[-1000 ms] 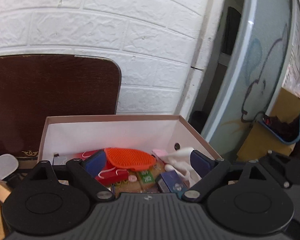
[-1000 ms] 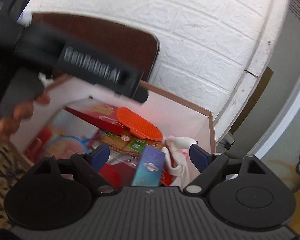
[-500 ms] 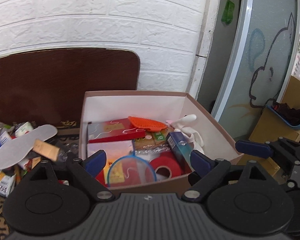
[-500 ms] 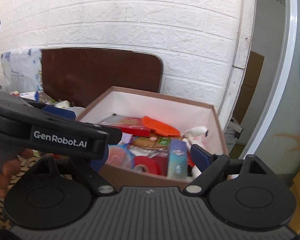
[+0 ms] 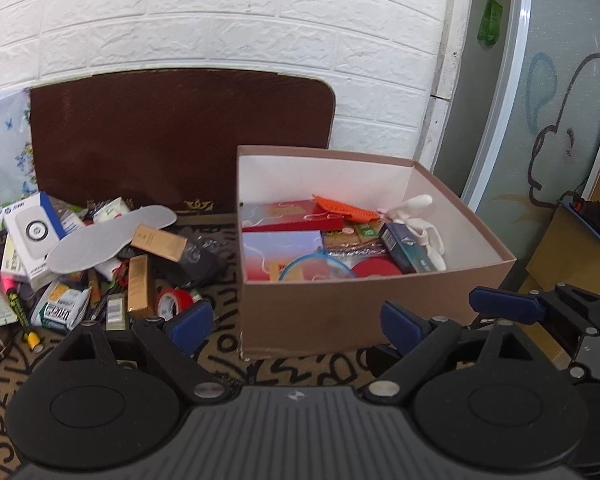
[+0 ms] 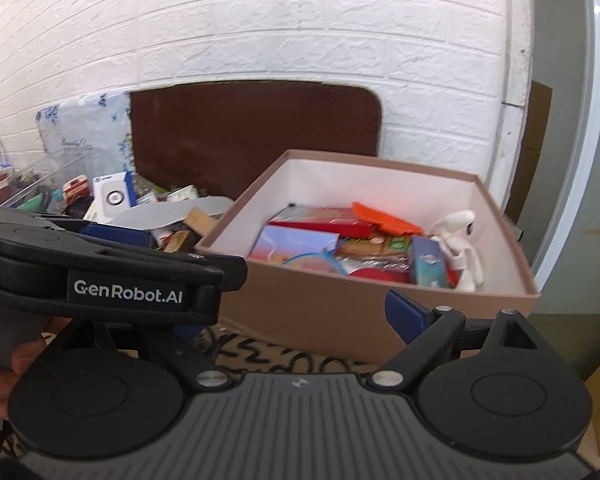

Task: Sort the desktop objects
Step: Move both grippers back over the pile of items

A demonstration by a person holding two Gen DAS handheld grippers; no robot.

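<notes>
**Both grippers empty, between the box and the pile**

The left gripper (image 5: 290,326) has its fingers (image 5: 190,326) spread wide and nothing is between them. The right gripper (image 6: 300,312) is empty too, and its fingers (image 6: 404,314) are opening at this moment. In the right wrist view the left gripper crosses the left side, with a hand (image 6: 18,364) under it.

The box (image 5: 340,312) stands on a patterned mat (image 5: 284,368), against a white brick wall. It already holds several things: a red packet (image 5: 296,218), an orange brush (image 5: 340,208), a white toy (image 5: 416,210), a blue carton (image 5: 406,246), a blue hoop (image 5: 316,266) and a red tape roll (image 5: 374,268).

The unsorted pile (image 5: 100,256) lies left of the box, just beside it. It has an insole (image 5: 112,232), two gold boxes (image 5: 140,286), another red tape (image 5: 174,300), a white device box (image 5: 30,232) and small packets.

The step in hand seems to be the pause between two items: nothing is carried. The next move probably calls for choosing one object in the pile, likely the near tape or a gold box, and bringing open fingers down around it. The pile is crowded, so the fingers may catch a neighbour.
</notes>
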